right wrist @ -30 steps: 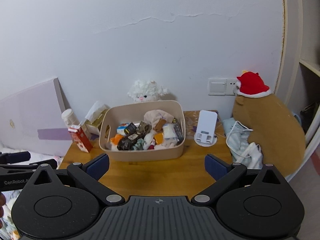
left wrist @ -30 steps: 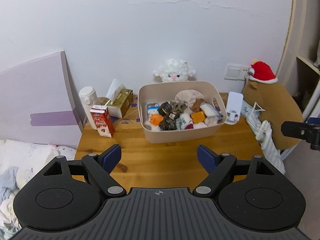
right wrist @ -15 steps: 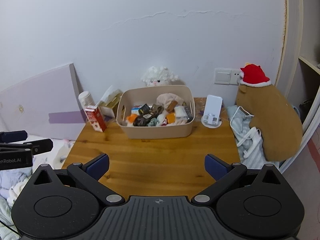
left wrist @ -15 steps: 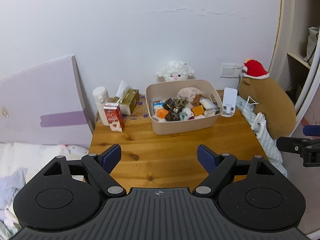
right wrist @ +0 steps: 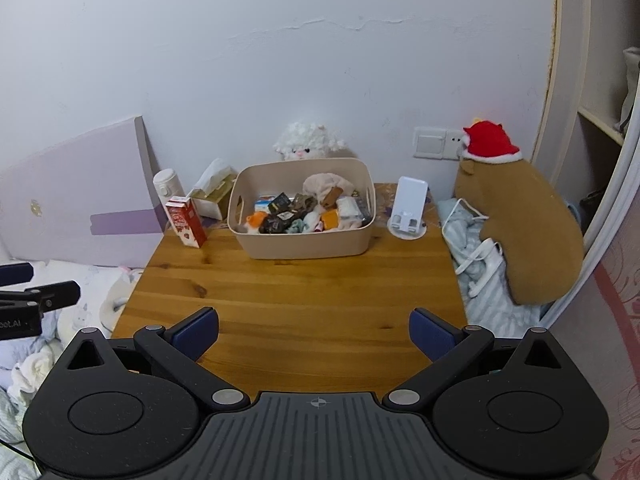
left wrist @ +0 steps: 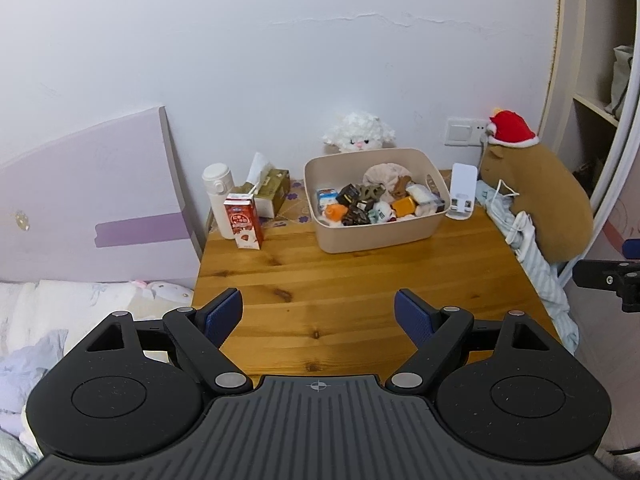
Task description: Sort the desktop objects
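Note:
A beige bin packed with several small snacks and toys stands at the back of a wooden table. Left of it are a red milk carton, a white flask and a tissue box. A white phone stand sits to the bin's right. My left gripper is open over the table's near edge, holding nothing. My right gripper is open too, well short of the bin.
A white fluffy toy leans on the wall behind the bin. A brown plush with a red hat lies on striped cloth at the right. A lilac board and bedding are on the left.
Both grippers have drawn back from the table, so the bin and its neighbours look smaller and more of the tabletop shows. Both stay open.

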The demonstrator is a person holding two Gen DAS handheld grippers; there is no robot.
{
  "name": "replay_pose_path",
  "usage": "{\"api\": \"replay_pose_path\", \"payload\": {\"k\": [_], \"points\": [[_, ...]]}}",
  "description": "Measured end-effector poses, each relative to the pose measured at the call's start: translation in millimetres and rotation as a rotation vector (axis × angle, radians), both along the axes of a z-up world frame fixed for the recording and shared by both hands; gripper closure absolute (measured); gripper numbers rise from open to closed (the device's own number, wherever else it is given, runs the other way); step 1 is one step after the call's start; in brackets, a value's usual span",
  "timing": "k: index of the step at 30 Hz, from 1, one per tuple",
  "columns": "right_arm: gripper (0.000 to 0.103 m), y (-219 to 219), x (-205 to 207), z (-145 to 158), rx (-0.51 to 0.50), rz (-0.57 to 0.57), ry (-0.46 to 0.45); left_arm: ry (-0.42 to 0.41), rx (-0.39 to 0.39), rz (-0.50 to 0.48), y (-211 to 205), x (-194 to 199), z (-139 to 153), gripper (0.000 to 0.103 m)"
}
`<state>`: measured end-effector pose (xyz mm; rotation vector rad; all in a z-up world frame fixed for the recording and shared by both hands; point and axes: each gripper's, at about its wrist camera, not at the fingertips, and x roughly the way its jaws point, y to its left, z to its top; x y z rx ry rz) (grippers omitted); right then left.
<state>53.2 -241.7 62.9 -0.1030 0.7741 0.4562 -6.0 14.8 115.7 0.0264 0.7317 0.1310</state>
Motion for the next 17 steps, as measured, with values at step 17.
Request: {"api": "replay_pose_path", "payload": {"k": [17], "points": [[0.0, 12.9, 36.6, -12.8, -0.019, 0.034, 0.047, 0.055, -0.017, 0.006, 8.7, 32.4, -15.6, 0.018]]}}
